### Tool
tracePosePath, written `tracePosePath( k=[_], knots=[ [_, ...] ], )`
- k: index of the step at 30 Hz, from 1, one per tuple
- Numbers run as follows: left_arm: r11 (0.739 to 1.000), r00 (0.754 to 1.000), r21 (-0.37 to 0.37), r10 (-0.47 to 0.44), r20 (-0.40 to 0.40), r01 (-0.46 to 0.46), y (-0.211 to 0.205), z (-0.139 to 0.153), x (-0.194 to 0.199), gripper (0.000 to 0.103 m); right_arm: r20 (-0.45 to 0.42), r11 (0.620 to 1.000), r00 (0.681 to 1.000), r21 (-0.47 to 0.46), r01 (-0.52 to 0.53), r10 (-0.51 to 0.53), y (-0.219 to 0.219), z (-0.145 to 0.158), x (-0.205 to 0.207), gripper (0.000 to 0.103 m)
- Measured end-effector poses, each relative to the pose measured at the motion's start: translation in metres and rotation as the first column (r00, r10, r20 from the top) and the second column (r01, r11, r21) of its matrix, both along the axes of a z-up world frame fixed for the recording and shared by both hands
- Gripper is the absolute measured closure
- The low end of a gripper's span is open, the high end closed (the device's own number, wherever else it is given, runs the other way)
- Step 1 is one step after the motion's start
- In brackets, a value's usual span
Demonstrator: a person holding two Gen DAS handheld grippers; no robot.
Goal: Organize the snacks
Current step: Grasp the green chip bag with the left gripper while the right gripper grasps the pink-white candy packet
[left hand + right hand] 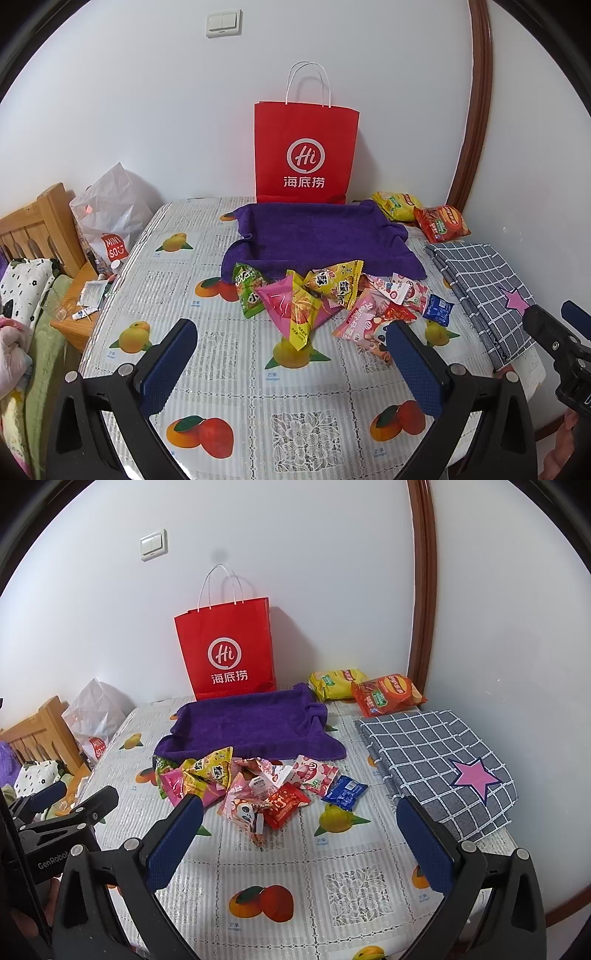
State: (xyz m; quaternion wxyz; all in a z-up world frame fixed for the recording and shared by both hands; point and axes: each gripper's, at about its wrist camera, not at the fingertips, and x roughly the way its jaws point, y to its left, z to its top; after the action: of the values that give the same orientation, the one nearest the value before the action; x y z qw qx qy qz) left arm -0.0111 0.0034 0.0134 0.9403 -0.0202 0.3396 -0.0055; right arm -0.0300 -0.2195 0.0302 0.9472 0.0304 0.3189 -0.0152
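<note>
Both grippers, left [291, 354] & right [299, 827], gape empty; only left view shows glass [55, 308] beside table [229, 373].

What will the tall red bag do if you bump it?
The red bag would probably tip: it stands tall and narrow on a small base, close to the wall. It looks like thin paper with string handles, so it is likely light and would crumple if squeezed. Whether anything inside weighs it down cannot be seen.
</note>
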Motion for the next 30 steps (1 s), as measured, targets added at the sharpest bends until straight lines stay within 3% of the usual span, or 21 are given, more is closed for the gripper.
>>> tracePosePath(
  k=[17,30],
  knots=[
    [1.0,0.999,-0.005,0.019,-0.025,-0.019,0.011,-0.005,0.024,0.0,0.003,1.0,1.0,-0.023,-0.014,0.014,0.006,-0.002,0.022,0.0],
    [0.997,0.987,0.008,0.08,-0.14,-0.08,0.038,-0.054,0.063,0.0,-0.063,0.996,0.998,-0.082,-0.018,0.013,0.005,-0.048,0.062,0.002]
  ],
)
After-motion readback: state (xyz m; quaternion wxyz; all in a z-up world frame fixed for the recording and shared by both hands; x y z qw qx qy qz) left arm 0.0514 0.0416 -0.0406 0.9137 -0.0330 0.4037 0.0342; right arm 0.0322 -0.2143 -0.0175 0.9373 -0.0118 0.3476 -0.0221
